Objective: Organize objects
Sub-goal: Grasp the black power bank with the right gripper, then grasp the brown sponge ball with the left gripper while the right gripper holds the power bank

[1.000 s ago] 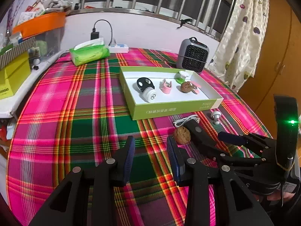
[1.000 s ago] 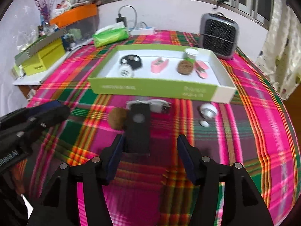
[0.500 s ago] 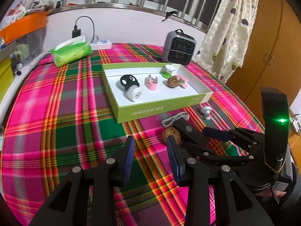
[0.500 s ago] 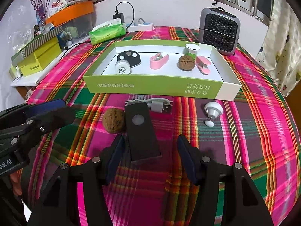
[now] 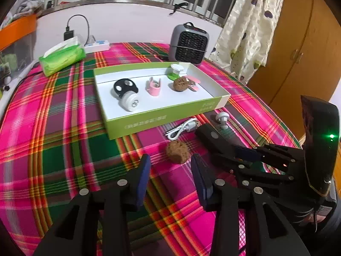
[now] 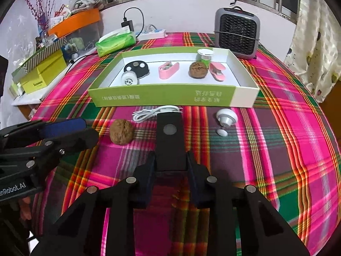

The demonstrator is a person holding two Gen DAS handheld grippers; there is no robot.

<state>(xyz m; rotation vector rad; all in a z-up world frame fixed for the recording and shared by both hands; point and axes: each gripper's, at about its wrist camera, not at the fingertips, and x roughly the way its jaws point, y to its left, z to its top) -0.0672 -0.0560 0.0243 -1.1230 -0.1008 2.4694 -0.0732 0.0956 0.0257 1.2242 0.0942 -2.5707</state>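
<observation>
Right wrist view: right tongs point(image 6: 170, 166) have just closed onto the black block point(image 6: 170, 140); left tongs point(image 5: 169, 176), at nine o'clock, have just spread wide, holding nothing, walnut point(image 5: 177, 151) ahead.

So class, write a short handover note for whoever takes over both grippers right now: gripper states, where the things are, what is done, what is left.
Right gripper: jaws have just closed onto the black flat block, which lies on the plaid cloth.
Left gripper: jaws have just opened wider, empty, aimed at the loose walnut.
Done: in the green tray sit a black disc, white cap, pink holder, second walnut, pink clip and green-and-white pot.
Left: black block, loose walnut, white cable and white knob, all in front of the tray.
</observation>
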